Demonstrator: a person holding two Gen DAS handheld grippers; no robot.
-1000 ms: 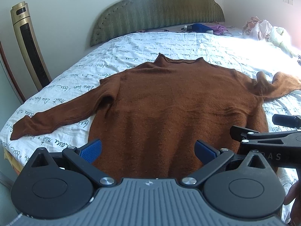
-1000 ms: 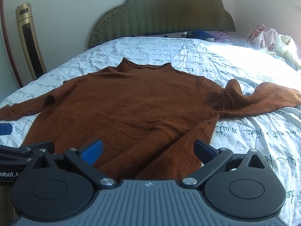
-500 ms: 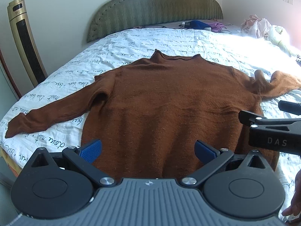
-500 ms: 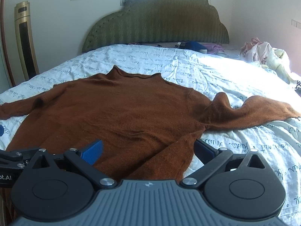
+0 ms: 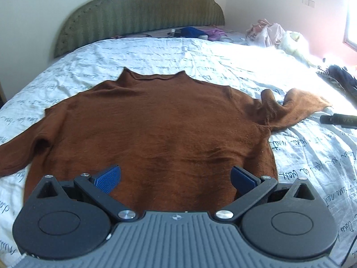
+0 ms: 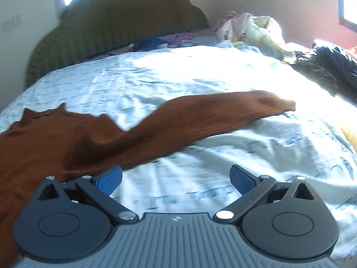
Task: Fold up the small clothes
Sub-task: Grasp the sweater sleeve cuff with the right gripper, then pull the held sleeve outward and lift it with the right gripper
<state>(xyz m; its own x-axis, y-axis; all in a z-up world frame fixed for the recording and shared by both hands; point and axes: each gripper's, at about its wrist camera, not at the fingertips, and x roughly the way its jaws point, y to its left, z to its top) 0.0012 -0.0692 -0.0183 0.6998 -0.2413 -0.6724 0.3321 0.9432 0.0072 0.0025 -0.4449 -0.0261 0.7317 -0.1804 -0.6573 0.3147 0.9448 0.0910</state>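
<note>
The left tongs (image 5: 175,177) are held wide apart above the hem of the brown sweater (image 5: 154,129), nothing gripped. The right tongs (image 6: 176,177) are spread apart too, poised over the bed sheet (image 6: 200,73) just beside the sweater's right sleeve (image 6: 214,116). The sweater is laid flat on the bed, collar towards the green headboard (image 5: 142,11). A heap of clothes (image 6: 252,31) is seen at the far right.

The sweater's left sleeve (image 5: 13,156) runs past the frame edge; sheet lettering (image 6: 274,143) is blurred.
</note>
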